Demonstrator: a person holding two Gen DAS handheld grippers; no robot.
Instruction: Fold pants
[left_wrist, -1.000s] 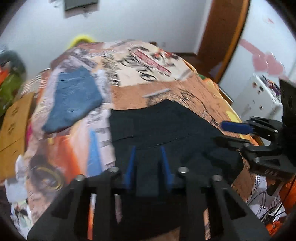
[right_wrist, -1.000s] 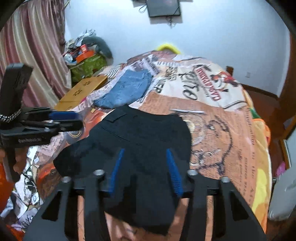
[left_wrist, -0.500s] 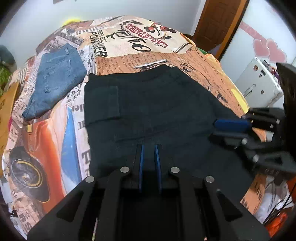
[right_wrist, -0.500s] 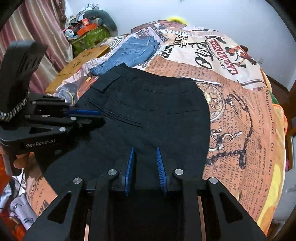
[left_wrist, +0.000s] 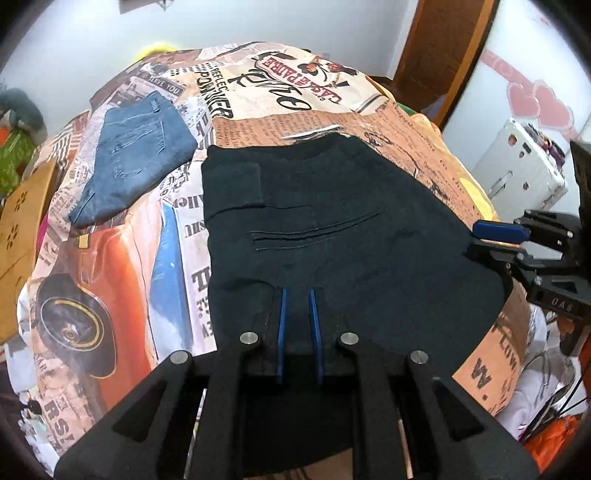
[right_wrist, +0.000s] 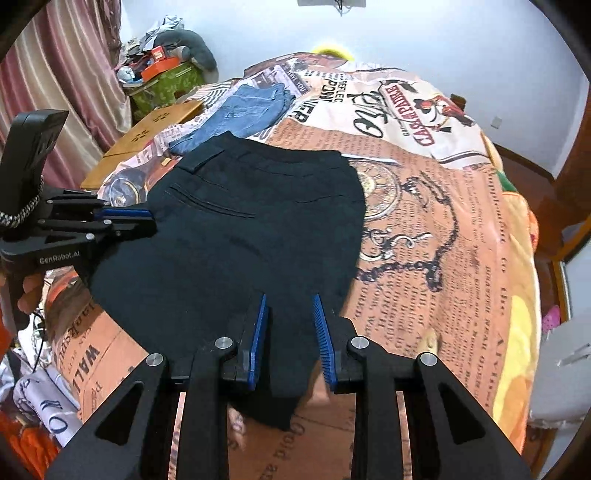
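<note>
Spread flat across a bed, black pants (left_wrist: 332, 229) lie on a bedspread (left_wrist: 280, 96) printed with newspaper text, a vintage car and a pocket watch. Their waistband end points toward the far wall, and a back pocket flap and two stitched pocket lines face up.

From the left wrist view, the left gripper (left_wrist: 298, 325) sits low at the near edge of the pants. Its two blue-padded fingers are close together with a narrow gap, and dark cloth fills that gap, so it appears to be pinching the fabric. The right gripper (left_wrist: 495, 240) shows at the right edge of this view, at the pants' side hem.

From the right wrist view, the right gripper (right_wrist: 290, 332) has its blue-padded fingers spread moderately apart. The near corner of the pants lies between them, but the pads do not visibly press on it. The left gripper (right_wrist: 125, 221) appears on the left, its fingers nearly together at the pants' edge.

Folded blue jeans (left_wrist: 129, 158) rest on the bedspread just beside the black pants, toward the far left. Striped curtains (right_wrist: 55, 74) hang at the left of the room.
</note>
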